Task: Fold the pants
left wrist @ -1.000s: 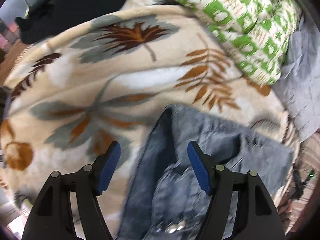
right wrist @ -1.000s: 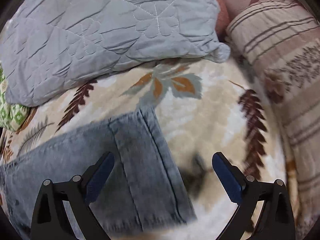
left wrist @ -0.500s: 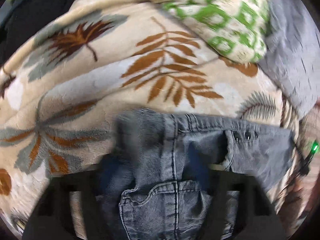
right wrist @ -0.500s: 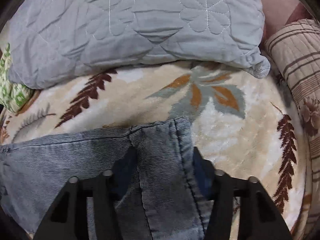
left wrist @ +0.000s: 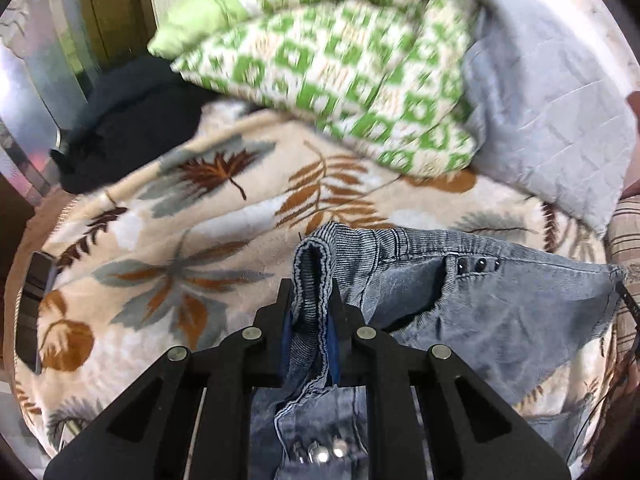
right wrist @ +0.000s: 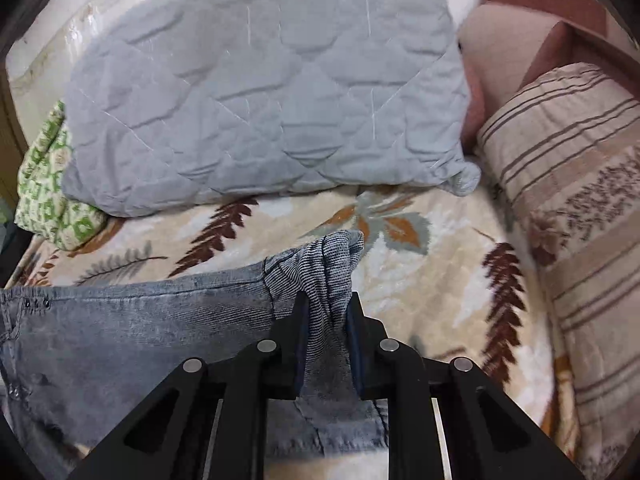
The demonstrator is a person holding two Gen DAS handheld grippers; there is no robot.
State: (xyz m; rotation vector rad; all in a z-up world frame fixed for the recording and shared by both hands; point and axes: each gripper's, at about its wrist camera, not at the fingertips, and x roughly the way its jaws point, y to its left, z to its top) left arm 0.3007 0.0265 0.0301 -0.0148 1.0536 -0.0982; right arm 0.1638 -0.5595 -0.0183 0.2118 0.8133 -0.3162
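The light is soft and bright, like daytime. Both pictures bend at the edges and have dark round corners. The green pillow [left wrist: 340,68] looks smeared and blurry. Left of it, a shiny panel [left wrist: 24,92] glares. The pants [right wrist: 132,320] look sharp, with only faint shadows.

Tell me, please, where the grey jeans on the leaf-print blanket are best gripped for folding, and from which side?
At the two ends, probably: the left gripper is shut on the bunched waistband of the jeans, the right gripper on the leg hem. Both come steeply from above at the near edge. The thick stitched edges bunch into ridges that the pads can pinch, and the jeans lie flat across the blanket.
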